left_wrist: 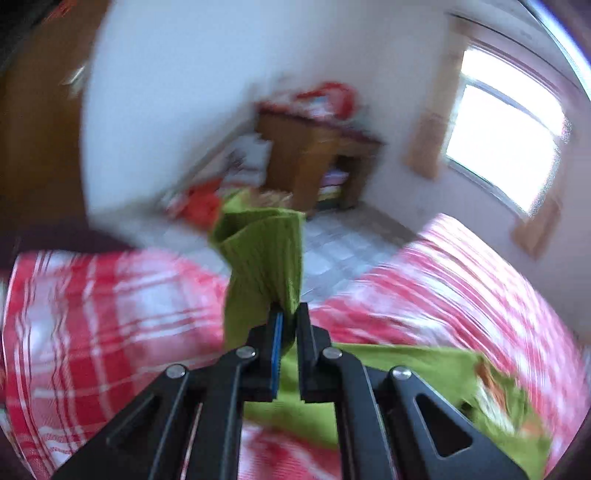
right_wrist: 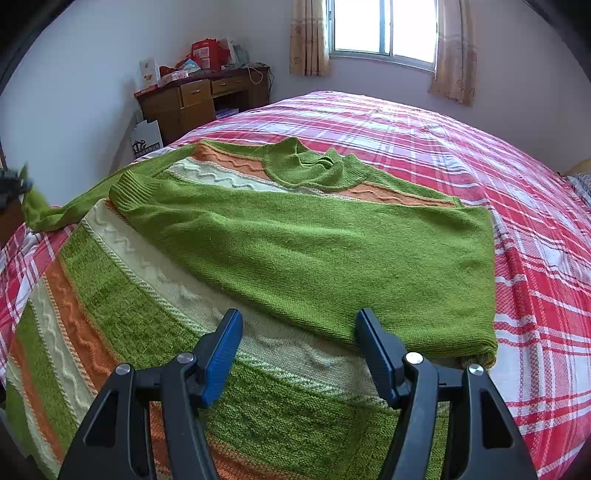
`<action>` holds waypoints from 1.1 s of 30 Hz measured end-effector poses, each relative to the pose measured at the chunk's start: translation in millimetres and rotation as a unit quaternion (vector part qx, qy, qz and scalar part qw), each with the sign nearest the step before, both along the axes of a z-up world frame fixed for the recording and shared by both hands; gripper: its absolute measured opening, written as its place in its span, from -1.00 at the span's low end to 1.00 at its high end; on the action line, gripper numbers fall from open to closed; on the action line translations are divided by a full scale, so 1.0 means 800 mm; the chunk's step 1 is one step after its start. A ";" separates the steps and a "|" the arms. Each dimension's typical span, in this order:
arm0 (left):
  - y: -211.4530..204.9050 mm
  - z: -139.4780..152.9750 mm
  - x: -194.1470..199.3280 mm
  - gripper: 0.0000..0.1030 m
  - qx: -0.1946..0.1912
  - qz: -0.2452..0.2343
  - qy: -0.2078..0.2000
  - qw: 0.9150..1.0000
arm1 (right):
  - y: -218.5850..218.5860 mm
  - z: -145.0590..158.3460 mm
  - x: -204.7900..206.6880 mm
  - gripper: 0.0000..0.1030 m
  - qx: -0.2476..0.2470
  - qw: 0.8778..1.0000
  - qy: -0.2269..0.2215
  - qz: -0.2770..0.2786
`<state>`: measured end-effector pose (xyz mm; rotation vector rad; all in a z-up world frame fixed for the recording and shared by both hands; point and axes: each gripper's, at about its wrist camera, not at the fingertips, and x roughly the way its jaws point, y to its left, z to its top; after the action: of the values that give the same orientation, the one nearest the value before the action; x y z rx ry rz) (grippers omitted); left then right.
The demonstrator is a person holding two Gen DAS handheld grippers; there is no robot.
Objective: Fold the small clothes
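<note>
- Walls [right_wrist: 92,74]: plain white, bare.
- Window [right_wrist: 384,29]: sliding panes in the far wall, bright daylight coming through.
- Curtains [right_wrist: 308,37]: beige, patterned, short, drawn back to both sides of the window.
- Desk [right_wrist: 199,99]: dark wood with drawers, standing in the corner against the wall; its top is crowded with red boxes and packets.
- Paper bag [right_wrist: 147,138]: white, on the floor beside the desk.
- Floor [left_wrist: 332,240]: pale tiles, blurred.
- Bed cover [right_wrist: 480,155]: red-and-white plaid.
</note>
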<state>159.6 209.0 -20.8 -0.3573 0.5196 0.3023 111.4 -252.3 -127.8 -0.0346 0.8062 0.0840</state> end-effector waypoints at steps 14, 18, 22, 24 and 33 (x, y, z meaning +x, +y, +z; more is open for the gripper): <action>-0.274 -0.071 -0.016 -0.88 0.052 -0.303 0.080 0.948 | -0.004 0.001 0.000 0.26 0.011 1.000 -0.003 0.000; -0.282 -0.085 -0.025 -0.87 0.062 -0.303 0.113 0.944 | -0.005 0.001 0.000 0.26 0.013 1.000 -0.004 0.000; -0.274 -0.081 -0.027 -0.51 0.045 -0.317 0.126 0.939 | -0.005 0.001 0.000 0.26 0.015 1.000 -0.004 -0.001; -0.270 -0.085 -0.036 -0.13 0.024 -0.325 0.121 0.938 | -0.005 0.001 0.000 0.26 0.014 1.000 -0.003 -0.001; -0.185 -0.105 -0.059 0.29 0.010 -0.218 0.078 0.973 | -0.021 0.030 0.005 0.26 0.174 0.985 -0.008 -0.009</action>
<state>112.3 61.1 -104.6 -0.1912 0.7331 -0.0917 115.6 -269.4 -103.8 0.3030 0.7662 0.2063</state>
